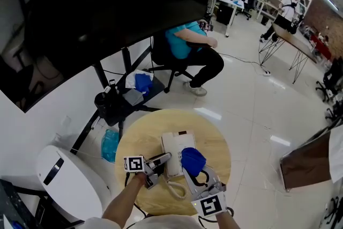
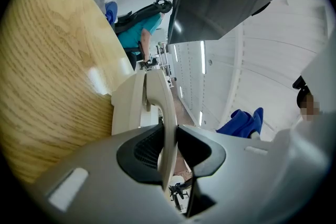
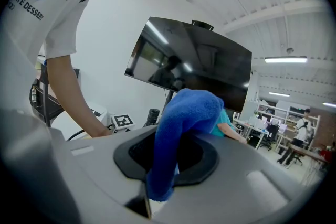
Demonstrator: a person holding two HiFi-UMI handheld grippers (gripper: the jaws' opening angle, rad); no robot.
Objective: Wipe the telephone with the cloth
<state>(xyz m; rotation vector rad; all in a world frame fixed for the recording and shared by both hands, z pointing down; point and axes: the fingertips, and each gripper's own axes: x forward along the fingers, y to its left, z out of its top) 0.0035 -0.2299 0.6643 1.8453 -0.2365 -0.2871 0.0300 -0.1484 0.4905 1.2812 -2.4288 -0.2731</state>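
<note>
A white telephone point(image 1: 178, 143) sits in the middle of a round wooden table point(image 1: 214, 139). My left gripper point(image 1: 161, 160) is shut on its cream handset point(image 2: 161, 118), which runs edge-on between the jaws, just beside the phone's base point(image 2: 127, 107). A coiled cord point(image 1: 174, 188) hangs toward the table's near edge. My right gripper point(image 1: 195, 171) is shut on a blue cloth point(image 1: 192, 159), bunched over the phone's right side. In the right gripper view the cloth point(image 3: 185, 118) drapes out of the jaws and points up into the room. The left gripper view catches the cloth point(image 2: 242, 123) at the right.
A large black monitor point(image 1: 80, 8) on a stand rises behind the table. A person in a teal shirt point(image 1: 185, 40) sits on a chair beyond it. A white rounded device point(image 1: 69, 179) stands at the left, and a blue bag point(image 1: 109, 145) lies on the floor.
</note>
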